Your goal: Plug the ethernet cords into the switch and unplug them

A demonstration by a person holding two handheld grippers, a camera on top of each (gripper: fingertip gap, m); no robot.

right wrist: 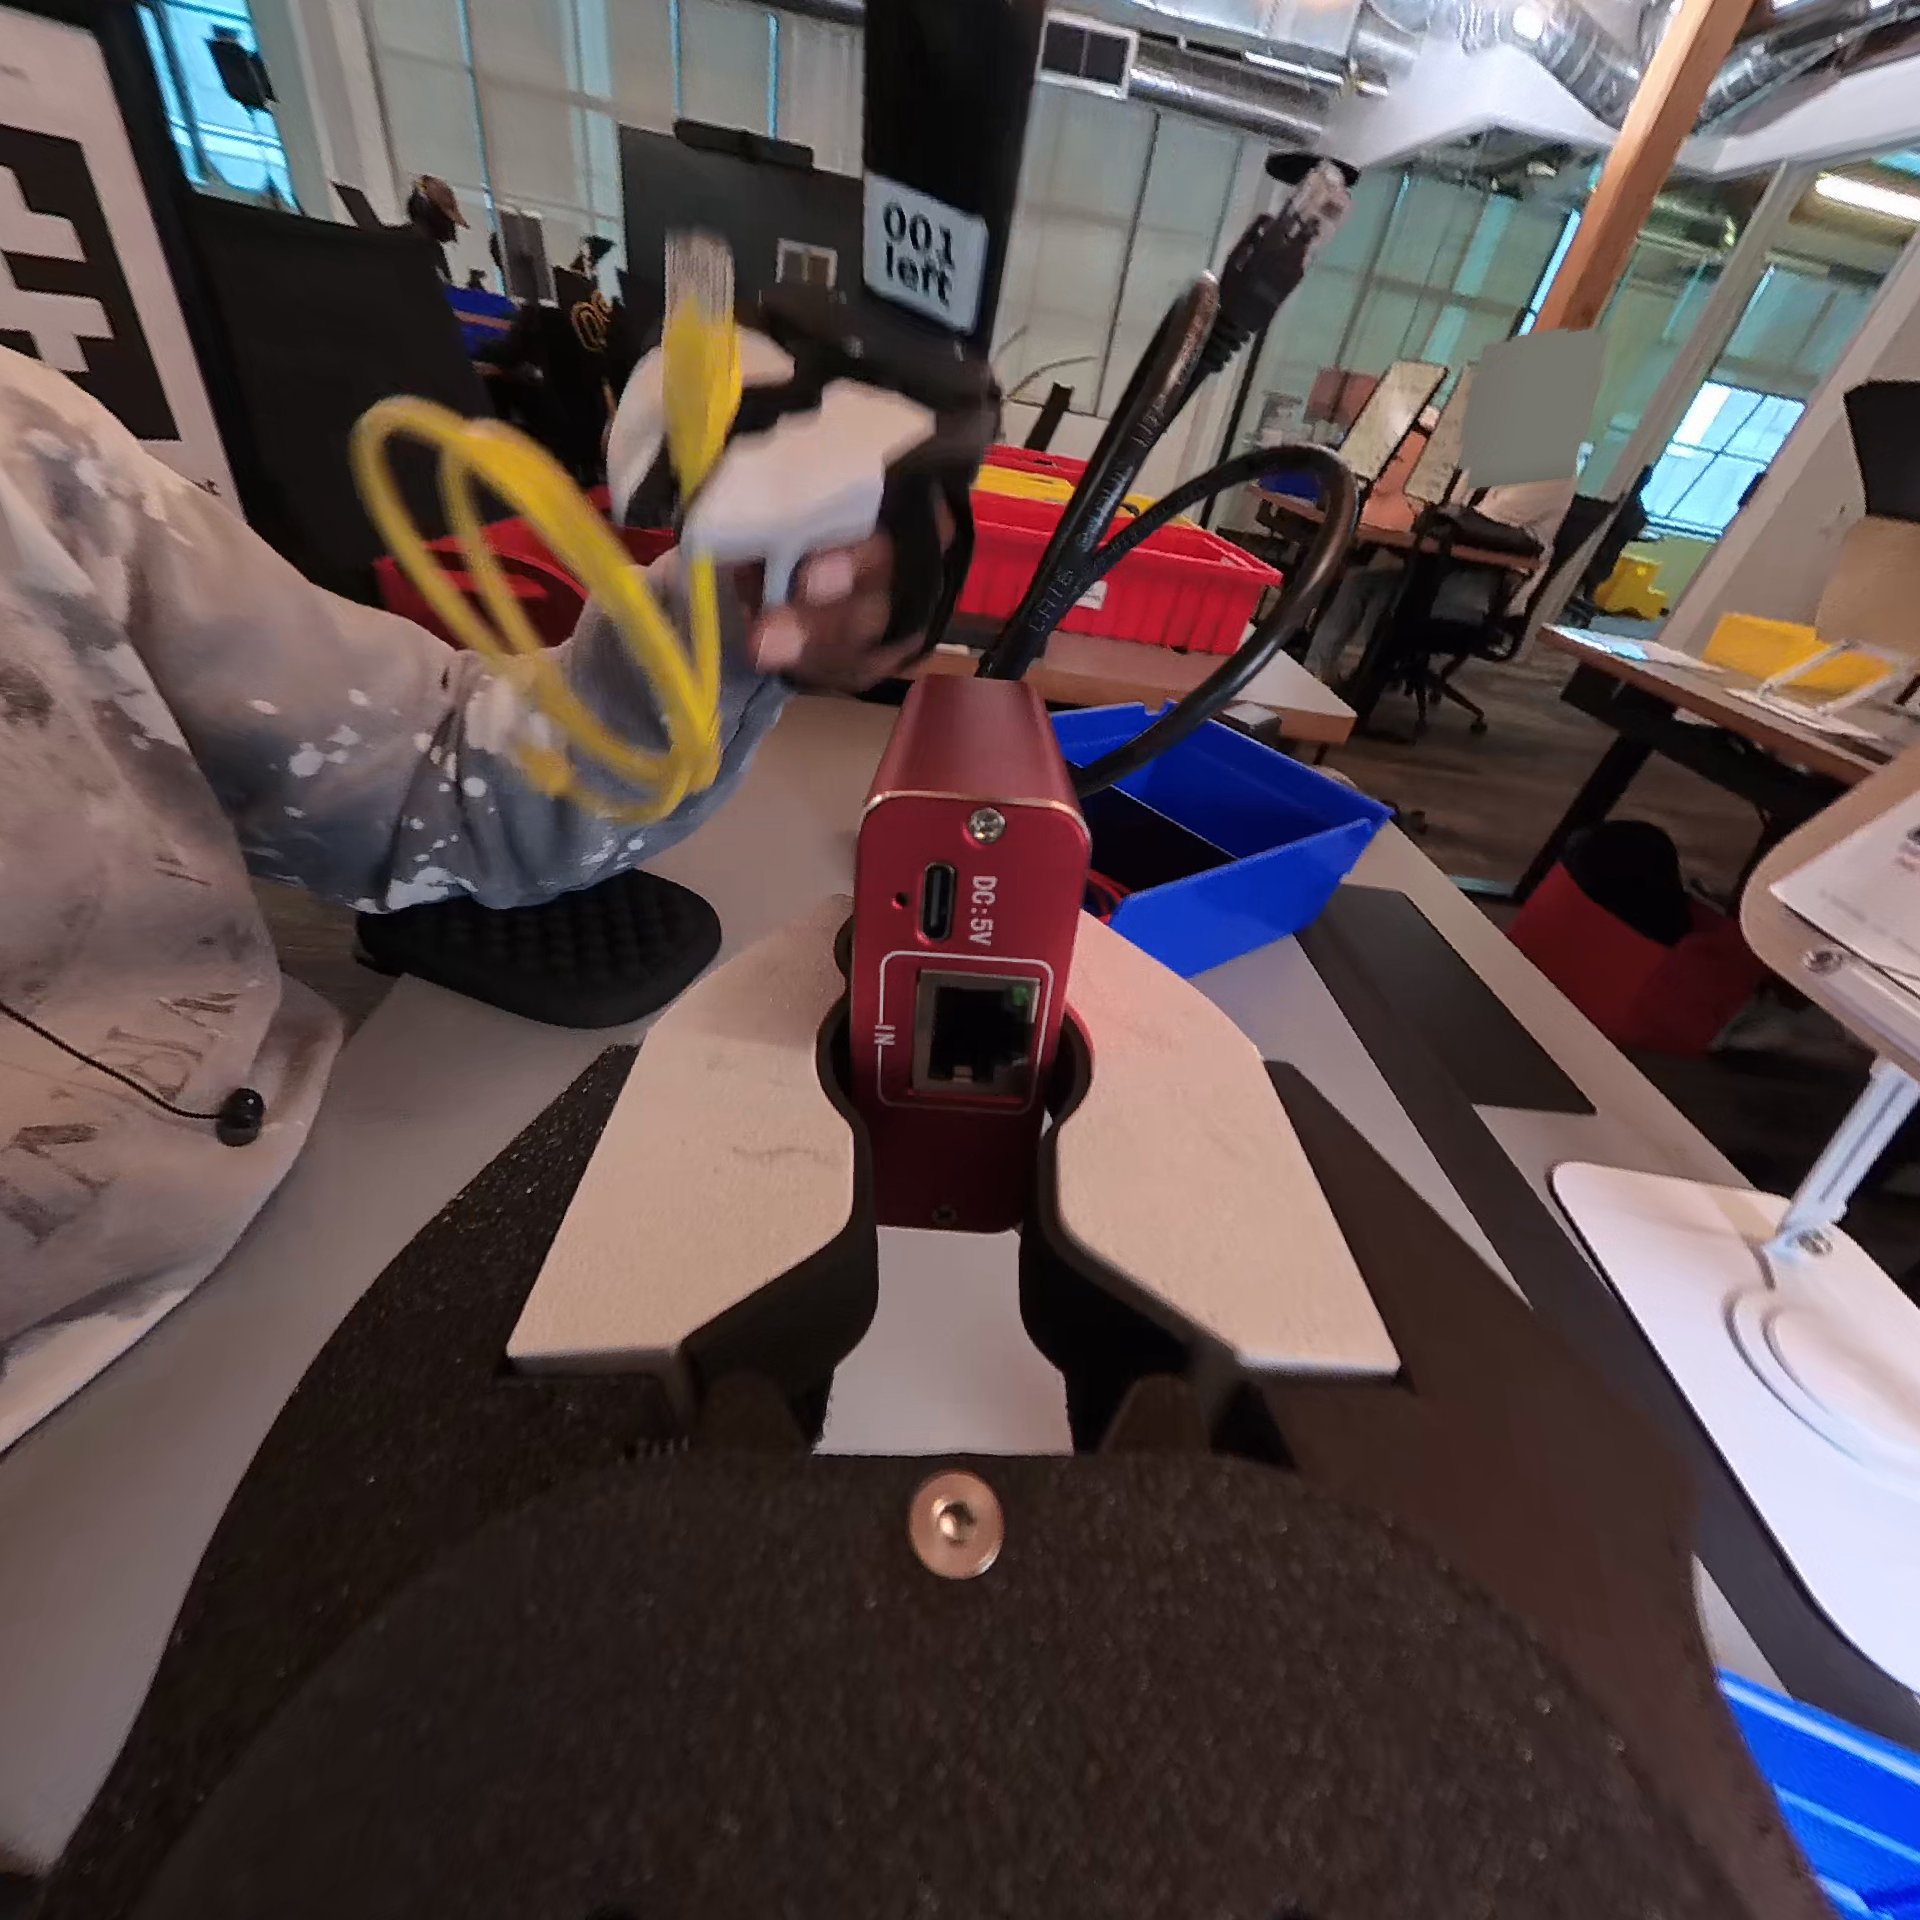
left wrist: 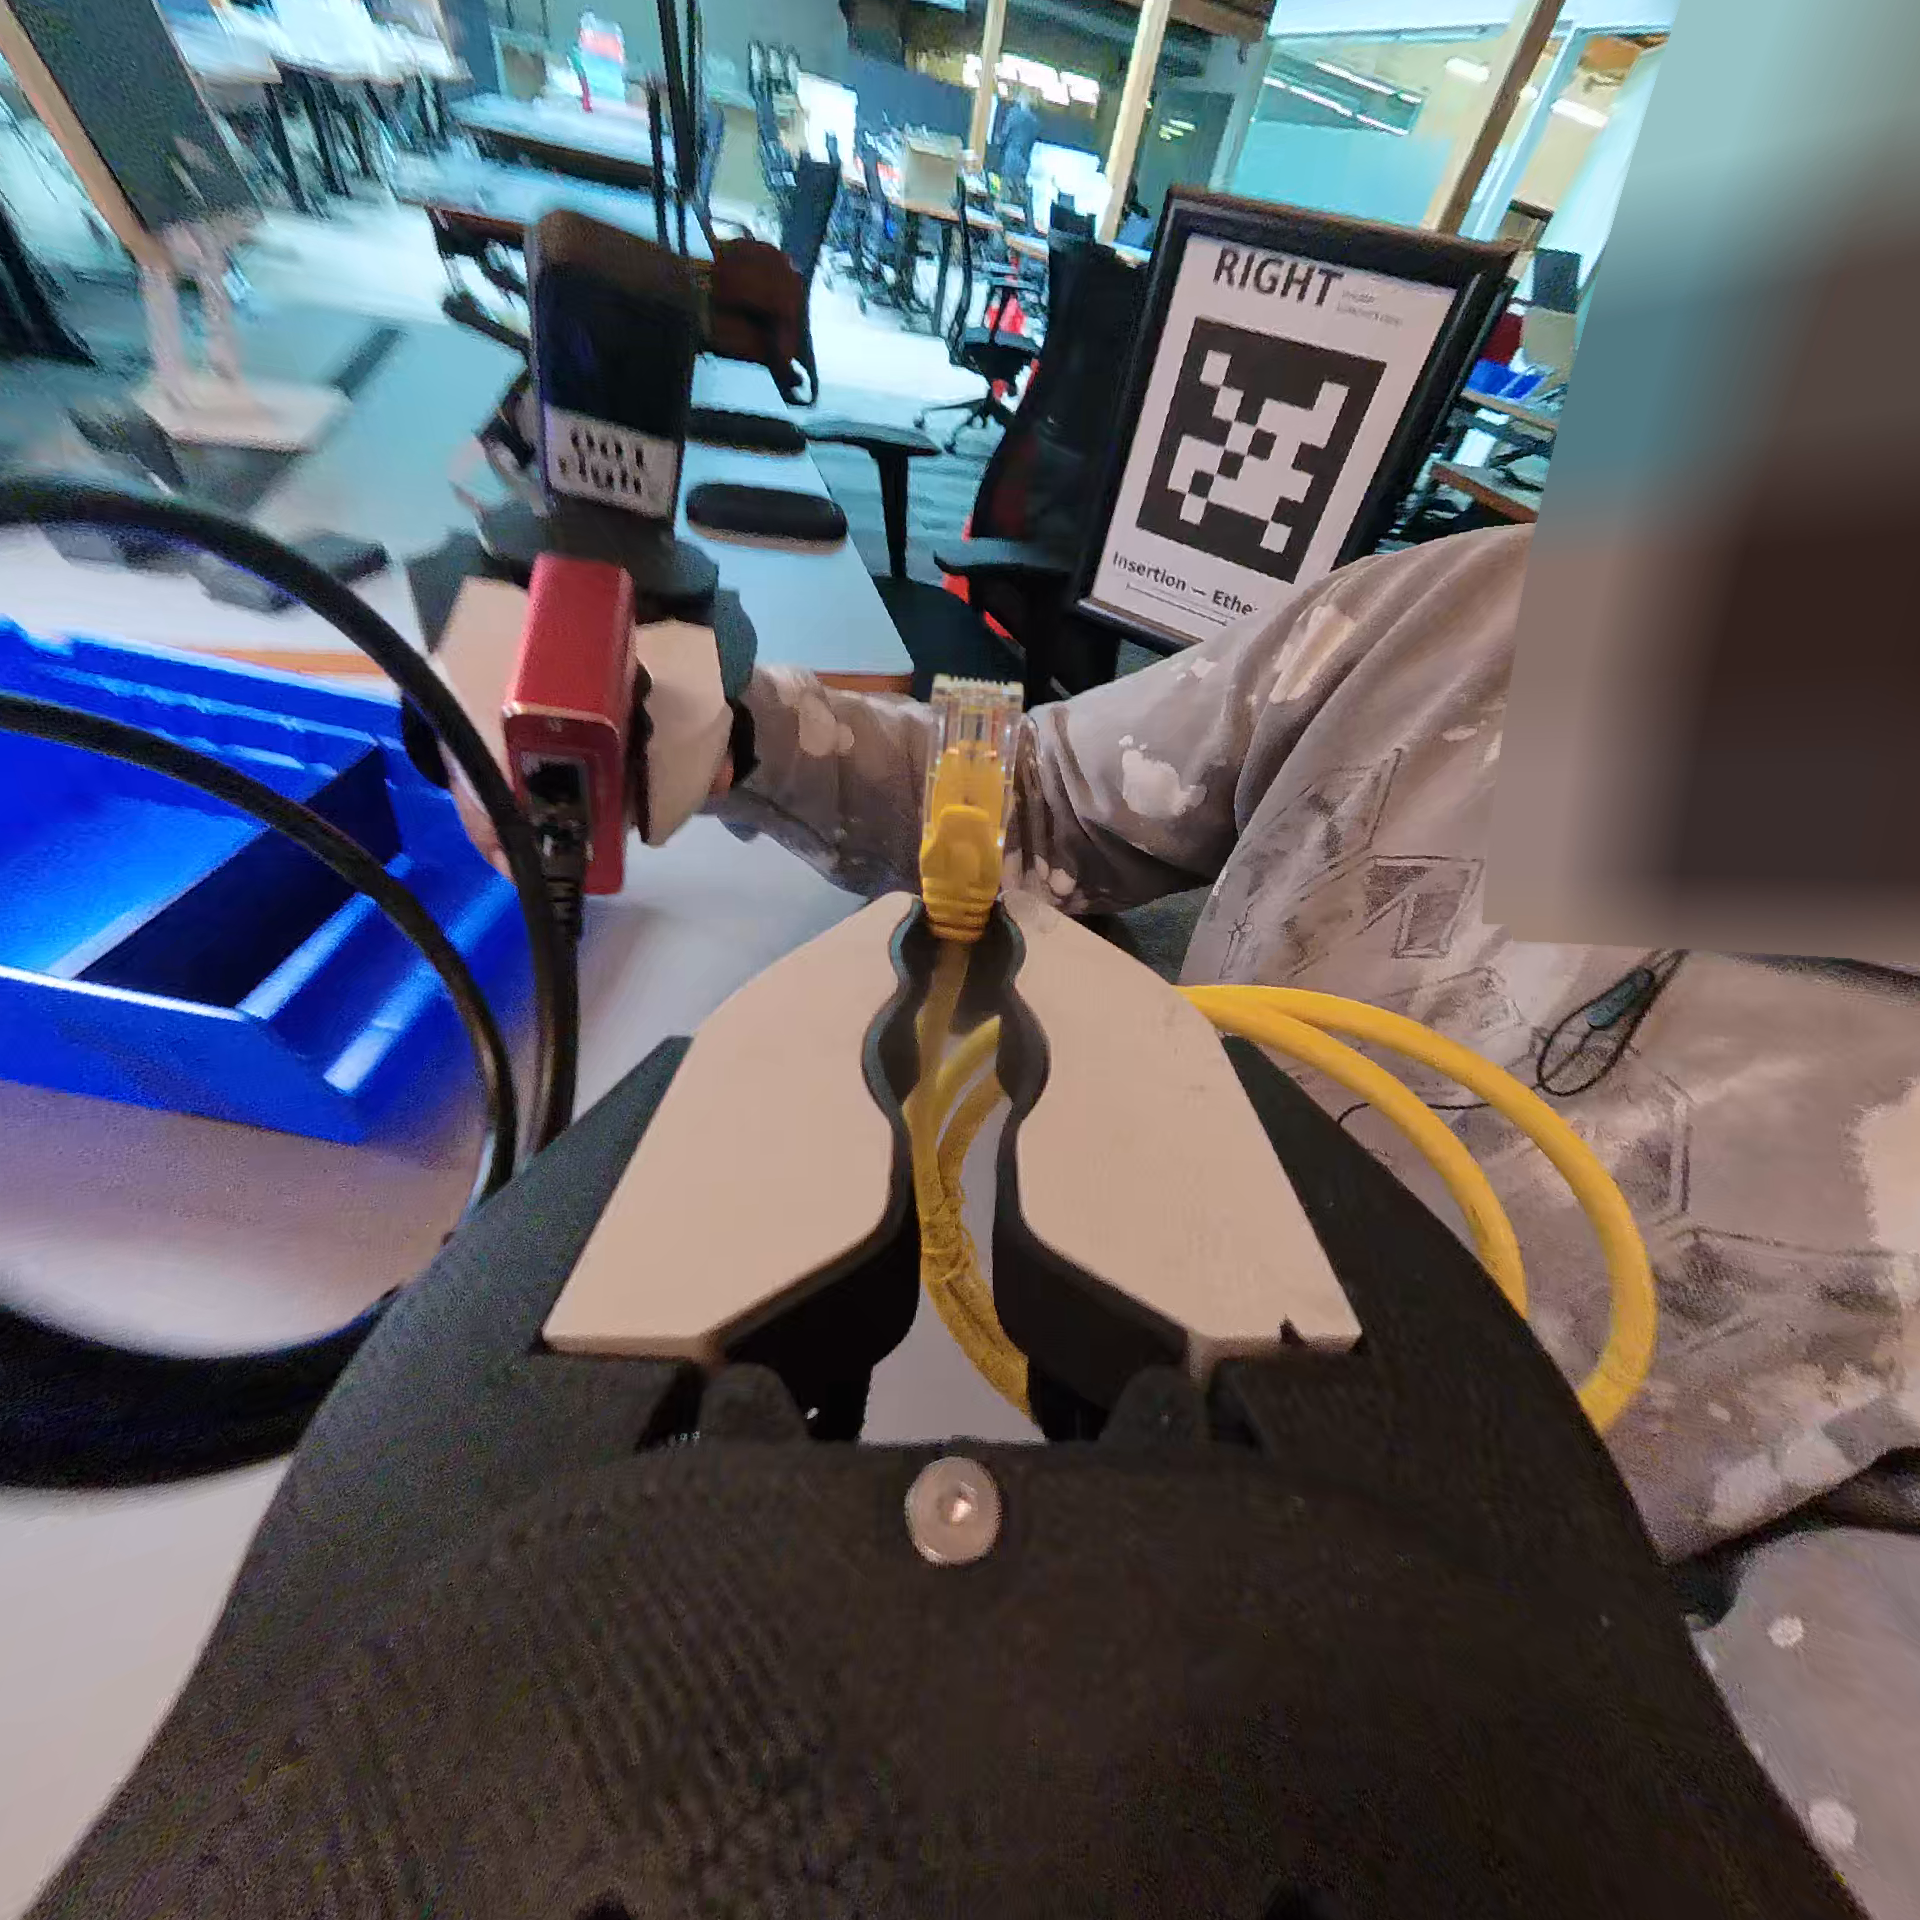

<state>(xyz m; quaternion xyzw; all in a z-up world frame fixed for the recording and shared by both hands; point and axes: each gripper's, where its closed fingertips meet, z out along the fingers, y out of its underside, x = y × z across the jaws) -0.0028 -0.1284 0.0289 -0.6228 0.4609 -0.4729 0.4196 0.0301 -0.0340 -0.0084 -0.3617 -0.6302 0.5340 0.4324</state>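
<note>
Gripping a yellow cord (left wrist: 958,862) just behind its plug, the left gripper (left wrist: 956,925) has its fingers closed on the yellow boot, with the clear plug (left wrist: 975,712) sticking out past the fingertips into open air. The rest of the cord runs back between the fingers and loops out to the right in a coil (left wrist: 1507,1174) beside a person's grey spattered sleeve (left wrist: 1299,790).

The right gripper (right wrist: 958,1049) clamps a red switch (right wrist: 971,935) between its fingers, holding it upright above the table (right wrist: 416,1091). The end facing the right wrist camera shows one empty network port (right wrist: 975,1037) and a small slot above it. A black cord (right wrist: 1101,520) rises from the far end of the switch; in the left wrist view it is plugged into the lower port (left wrist: 561,831), with an empty port just above. Its free black plug (right wrist: 1283,249) hangs in the air, connected to nothing.

The yellow plug and the switch are well apart. A blue bin (right wrist: 1247,831) sits on the table behind the switch, a black pad (right wrist: 561,951) lies near the sleeve, and a framed marker sign (left wrist: 1262,436) stands behind.
</note>
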